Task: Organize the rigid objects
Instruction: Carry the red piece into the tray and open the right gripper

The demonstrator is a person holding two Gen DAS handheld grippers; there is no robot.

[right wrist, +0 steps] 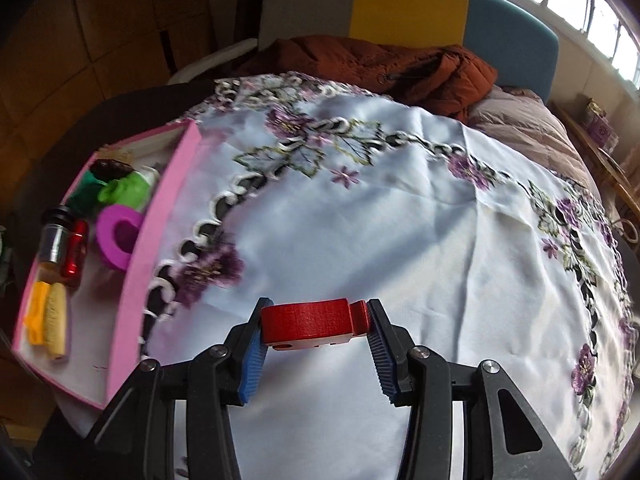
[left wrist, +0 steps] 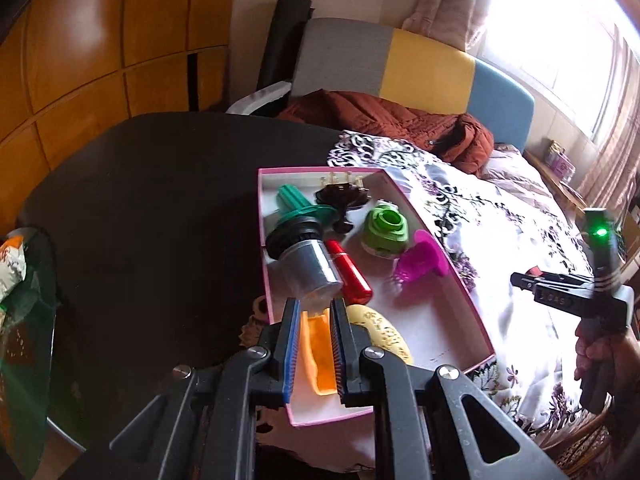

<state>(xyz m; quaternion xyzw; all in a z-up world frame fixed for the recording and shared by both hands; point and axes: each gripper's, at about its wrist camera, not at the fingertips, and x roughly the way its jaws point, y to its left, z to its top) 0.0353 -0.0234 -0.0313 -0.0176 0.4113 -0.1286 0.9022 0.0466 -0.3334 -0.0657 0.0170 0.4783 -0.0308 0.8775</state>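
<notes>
A pink-rimmed box (left wrist: 472, 312) (right wrist: 132, 296) lies on the flowered cloth and holds several small rigid items: a green grooved piece (left wrist: 300, 204), a silver-and-black cylinder (left wrist: 304, 260), a red tube (left wrist: 348, 272), a light green ring (left wrist: 384, 228), a magenta piece (left wrist: 424, 260), a yellow piece (left wrist: 384, 332). My left gripper (left wrist: 315, 308) hovers over the box's near end, its jaws narrowly apart on either side of an orange piece (left wrist: 318, 352) that lies in the box. My right gripper (right wrist: 314, 312) is shut on a red block (right wrist: 312, 320) above the cloth, right of the box.
A dark round table (left wrist: 140, 208) lies left of the box. The embroidered white cloth (right wrist: 400, 220) spreads to the right. A rust-brown jacket (left wrist: 400, 120) and a grey, yellow and blue chair back (left wrist: 420, 60) stand behind. A green bag (left wrist: 24, 320) sits at the far left.
</notes>
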